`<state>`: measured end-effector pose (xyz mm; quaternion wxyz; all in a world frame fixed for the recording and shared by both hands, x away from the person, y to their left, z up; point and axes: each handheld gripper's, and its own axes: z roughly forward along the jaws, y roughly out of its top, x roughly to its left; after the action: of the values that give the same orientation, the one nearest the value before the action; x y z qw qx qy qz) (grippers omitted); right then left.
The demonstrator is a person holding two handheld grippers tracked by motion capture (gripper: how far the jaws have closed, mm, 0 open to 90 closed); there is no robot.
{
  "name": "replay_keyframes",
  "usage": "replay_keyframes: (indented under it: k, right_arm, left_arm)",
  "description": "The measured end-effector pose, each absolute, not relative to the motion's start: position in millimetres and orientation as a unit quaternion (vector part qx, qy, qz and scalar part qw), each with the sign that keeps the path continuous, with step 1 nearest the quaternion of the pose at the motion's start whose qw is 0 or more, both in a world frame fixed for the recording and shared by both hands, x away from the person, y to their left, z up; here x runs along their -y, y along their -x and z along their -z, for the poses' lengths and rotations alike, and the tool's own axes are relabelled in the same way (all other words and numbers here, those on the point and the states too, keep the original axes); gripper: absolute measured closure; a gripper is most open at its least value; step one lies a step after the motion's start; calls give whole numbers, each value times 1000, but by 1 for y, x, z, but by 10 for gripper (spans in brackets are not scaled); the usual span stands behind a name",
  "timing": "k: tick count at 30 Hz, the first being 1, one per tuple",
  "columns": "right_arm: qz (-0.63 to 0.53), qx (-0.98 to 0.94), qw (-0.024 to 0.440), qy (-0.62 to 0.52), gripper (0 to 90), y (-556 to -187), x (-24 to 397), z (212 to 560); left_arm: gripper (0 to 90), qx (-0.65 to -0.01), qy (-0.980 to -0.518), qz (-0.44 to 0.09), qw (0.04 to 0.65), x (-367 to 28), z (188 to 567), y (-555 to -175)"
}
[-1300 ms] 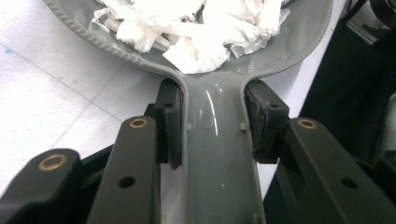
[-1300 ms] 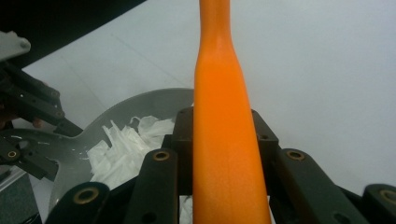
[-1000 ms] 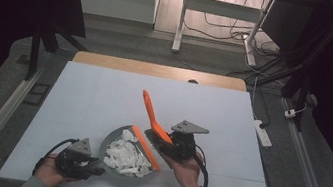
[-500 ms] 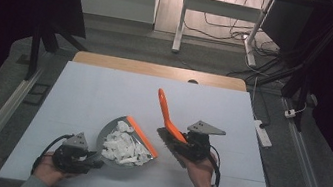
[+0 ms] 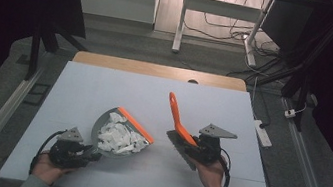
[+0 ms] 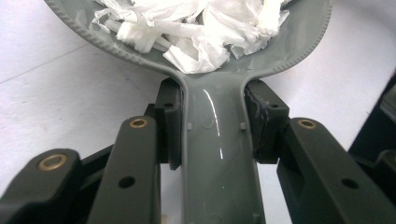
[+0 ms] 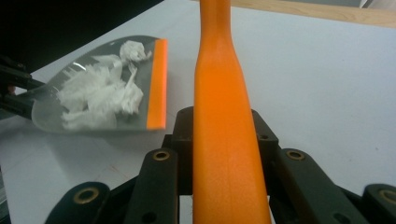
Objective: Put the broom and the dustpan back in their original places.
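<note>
Lying on the white surface (image 5: pixel 104 89) at lower left of centre in the high view: grey plastic dustpan with an orange front lip (image 5: pixel 120 132), heaped with shredded white paper (image 5: pixel 117 138). Left tongs (image 6: pixel 212 126) clamping its grey handle from both sides, at the bottom left of the high view. Right tongs (image 7: pixel 223 140) gripping the orange handle of a small brush (image 5: pixel 178 118), standing tilted at lower right of centre, well apart from the dustpan.

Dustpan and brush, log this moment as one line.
left claw: shut on dustpan handle | dustpan: holds paper scraps | right claw: shut on brush, clear of dustpan
</note>
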<state>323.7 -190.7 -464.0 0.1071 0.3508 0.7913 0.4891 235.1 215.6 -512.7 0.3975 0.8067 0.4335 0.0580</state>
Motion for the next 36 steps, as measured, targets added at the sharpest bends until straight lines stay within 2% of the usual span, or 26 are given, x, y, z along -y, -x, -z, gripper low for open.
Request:
replay_keyframes:
  k: [21, 36]
  right_arm:
    - [-484, -796, 92, -352, 705, -320, 212, 472]
    - [-484, -796, 73, -356, 705, -315, 228, 477]
  left_arm:
    - [616, -492, -774, -90, 388, -220, 512, -233]
    - [616, -575, -716, -116, 380, -226, 517, -230]
